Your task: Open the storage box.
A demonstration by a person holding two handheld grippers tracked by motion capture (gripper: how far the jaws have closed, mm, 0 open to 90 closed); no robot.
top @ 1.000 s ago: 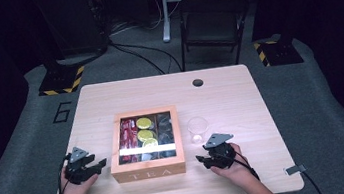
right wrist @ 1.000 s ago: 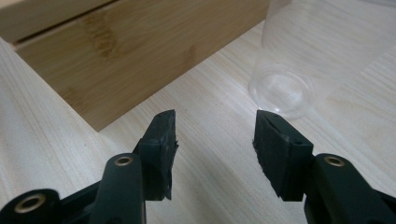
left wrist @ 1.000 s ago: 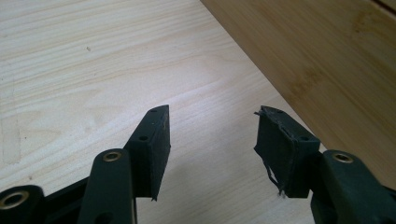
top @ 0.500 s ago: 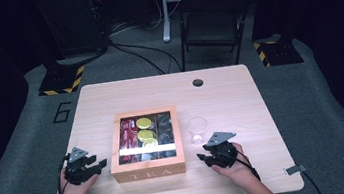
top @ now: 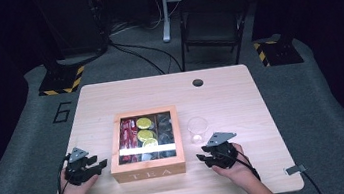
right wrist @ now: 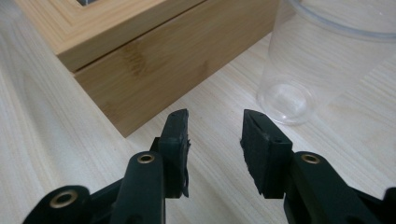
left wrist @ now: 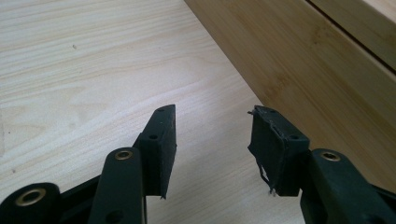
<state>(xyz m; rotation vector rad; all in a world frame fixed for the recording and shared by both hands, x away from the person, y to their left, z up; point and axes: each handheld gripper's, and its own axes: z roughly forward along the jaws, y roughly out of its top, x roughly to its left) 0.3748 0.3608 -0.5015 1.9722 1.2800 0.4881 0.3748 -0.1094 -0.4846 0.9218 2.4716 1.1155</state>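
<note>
Barely started: lidded wooden tea box (top: 145, 146) shut at surface (top: 240, 93) centre, clear cup (top: 198, 129) just right, left claw (top: 99, 164) and right claw (top: 202, 158) flanking near corners, just narrowing, gripping nothing.

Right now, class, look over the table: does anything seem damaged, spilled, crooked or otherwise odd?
One small thing: the black pad on the left tongs looks frayed, with torn edges and loose threads. Otherwise nothing stands out: the tea box sits square and closed on the table, and the clear cup stands upright and empty beside it, with nothing spilled.
</note>
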